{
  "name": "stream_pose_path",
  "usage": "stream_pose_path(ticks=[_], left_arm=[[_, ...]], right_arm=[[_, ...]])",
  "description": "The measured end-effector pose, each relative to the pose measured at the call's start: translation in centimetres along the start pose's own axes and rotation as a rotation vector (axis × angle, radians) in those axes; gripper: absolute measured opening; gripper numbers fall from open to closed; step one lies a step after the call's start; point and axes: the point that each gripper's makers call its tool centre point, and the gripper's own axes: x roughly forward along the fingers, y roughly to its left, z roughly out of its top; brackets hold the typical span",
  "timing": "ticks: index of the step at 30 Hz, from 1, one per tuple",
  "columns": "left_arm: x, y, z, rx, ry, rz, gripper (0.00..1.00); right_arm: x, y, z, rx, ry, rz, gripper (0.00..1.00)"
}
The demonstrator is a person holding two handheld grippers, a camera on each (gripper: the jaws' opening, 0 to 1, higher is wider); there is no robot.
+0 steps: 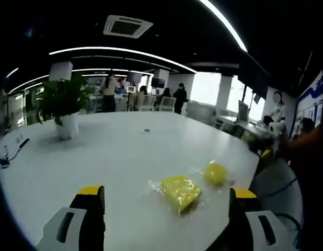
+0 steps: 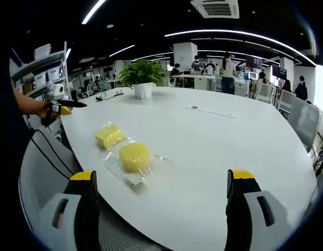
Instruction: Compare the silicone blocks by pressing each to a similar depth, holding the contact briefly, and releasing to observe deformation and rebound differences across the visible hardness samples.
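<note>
Two yellow silicone blocks lie in clear plastic bags near the edge of a white table (image 1: 125, 157). In the left gripper view the square block (image 1: 180, 191) is just ahead between my jaws, with the round block (image 1: 215, 172) beyond it to the right. My left gripper (image 1: 167, 192) is open, above the table and touching neither block. In the right gripper view the round block (image 2: 135, 156) is nearer and the square block (image 2: 110, 136) lies behind it to the left. My right gripper (image 2: 162, 177) is open, short of both. A hand holds the left gripper (image 2: 65, 106) at the left edge.
A potted plant (image 1: 65, 104) (image 2: 142, 76) stands far back on the table. A cable and plug (image 1: 7, 157) lie at its left side. A grey mesh chair (image 2: 44, 178) sits by the near table edge (image 2: 151, 230). People and office chairs (image 1: 151, 102) fill the background.
</note>
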Motion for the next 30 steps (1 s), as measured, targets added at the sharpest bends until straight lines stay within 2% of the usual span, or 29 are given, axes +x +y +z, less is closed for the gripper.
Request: stream_pose_path(ticks=[2,7,13,16,18,20,22,27,30], left_arm=[[-0.2,-0.4,0.3,-0.006,-0.018,-0.004,1.00],[-0.3,-0.7,-0.3,-0.012,-0.013,-0.009,1.00],[-1.2,0.0,-1.0,-0.048,-0.012,0.006,1.00],[-1.5,0.4,-1.0,-0.033,-0.021,0.023,1.00],[-1.7,0.1,-1.0,-0.033,-0.014,-0.001,1.00],[-1.8,0.1,-1.2,0.001,-0.006,-0.007,1.00],[-1.7,0.0,-1.4,-0.010,-0.002,-0.013,1.00],[-1.8,0.4,-0.7,-0.031,-0.028,-0.012,1.00],[-1.8,0.7,-0.8,-0.038,-0.020,-0.006,1.00]], right_arm=[[0.0,0.2,0.0,0.003,-0.004,0.001,0.97],[0.0,0.7,0.0,0.024,-0.010,0.005,0.97],[-0.3,1.0,-0.5,0.012,0.006,-0.001,0.97],[-0.3,1.2,-0.7,0.011,0.006,0.000,0.97],[-0.1,1.2,-0.6,0.022,0.002,0.003,0.97],[0.0,1.2,-0.4,0.020,-0.010,-0.003,0.97],[0.1,1.0,-0.1,0.033,-0.021,-0.016,0.97],[0.3,0.8,0.1,0.043,-0.029,-0.029,0.97],[0.4,0.7,-0.2,0.051,-0.012,-0.038,0.97]])
